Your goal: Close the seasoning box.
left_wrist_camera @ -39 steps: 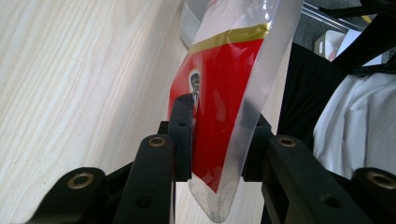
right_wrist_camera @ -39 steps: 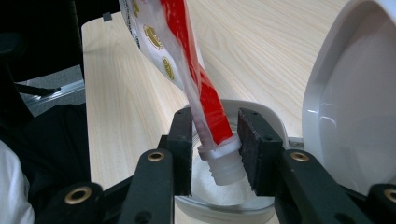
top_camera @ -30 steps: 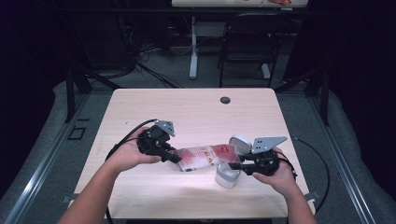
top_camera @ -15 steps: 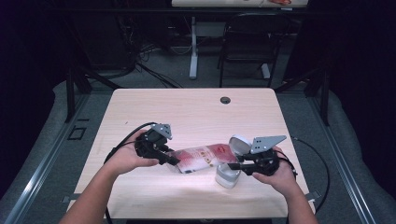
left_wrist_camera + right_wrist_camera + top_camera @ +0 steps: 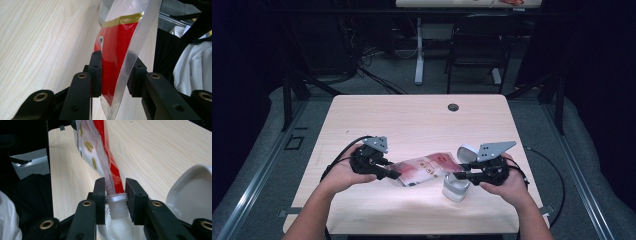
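Note:
A red and clear refill pouch [image 5: 424, 169] stretches between my two grippers above the table. My left gripper [image 5: 393, 175] is shut on the pouch's sealed bottom end [image 5: 116, 50]; its jaws have just been opening slightly, with the pouch still pinched between the pads. My right gripper [image 5: 460, 176] is shut on the pouch's white spout [image 5: 116, 206]. The spout points down into a small white container [image 5: 455, 187]. The container's flip lid [image 5: 467, 152] stands open behind it. In the right gripper view that lid [image 5: 192, 195] is at the right.
The light wooden table [image 5: 412, 120] has a dark cable hole [image 5: 453, 107] near its far edge. Black cables trail from both grippers across the near corners. A chair [image 5: 477, 50] and a desk leg stand on the floor beyond the table.
My left gripper, with the pouch's end in it, has shifted a little to the left and lower. The right gripper and the container have stayed put.

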